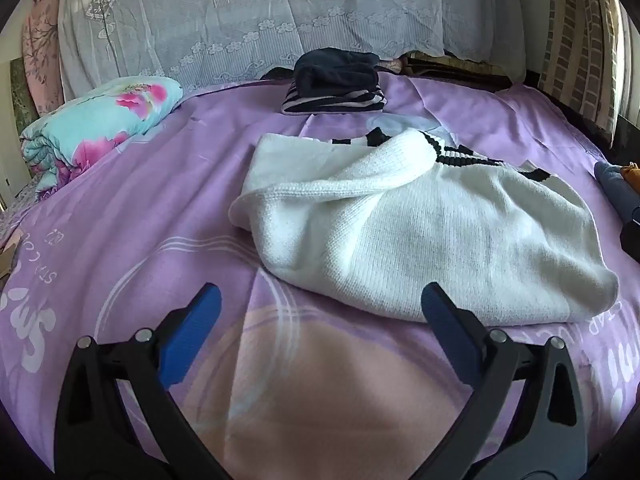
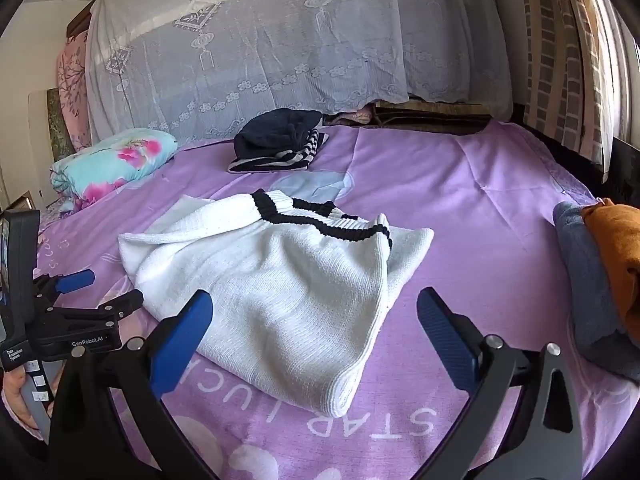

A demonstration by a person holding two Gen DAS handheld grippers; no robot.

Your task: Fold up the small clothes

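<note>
On the bed (image 1: 120,208), spread with a lilac sheet, your white sweater (image 1: 420,232) lies partly folded near the middle, one sleeve laid across its body and its black-striped ribbed trim turned toward the far side. From your right wrist view the same sweater (image 2: 280,288) sits between the two blue fingers, its near hem close to the printed letters on the sheet.

Your left gripper (image 1: 320,312) hangs just short of the sweater's near edge with its jaws spread wide and nothing between them; its right finger overlaps the hem in the view, though you cannot tell whether it touches. Your right gripper (image 2: 314,320) is likewise wide open and holds nothing, poised above the sweater's near half. In the right wrist view your left gripper (image 2: 96,292) shows at the left edge, just beside the sweater's left side, low over the sheet.

Beyond the sweater, a dark pile (image 1: 336,80) of folded clothes, a navy piece on top of a striped one, rests near the lace cover (image 1: 240,20) at the back. A rolled floral quilt (image 1: 100,120) lies at the far left. To your right, an orange garment (image 2: 616,248) sits on a grey one (image 2: 588,288) at the bed's edge.
</note>
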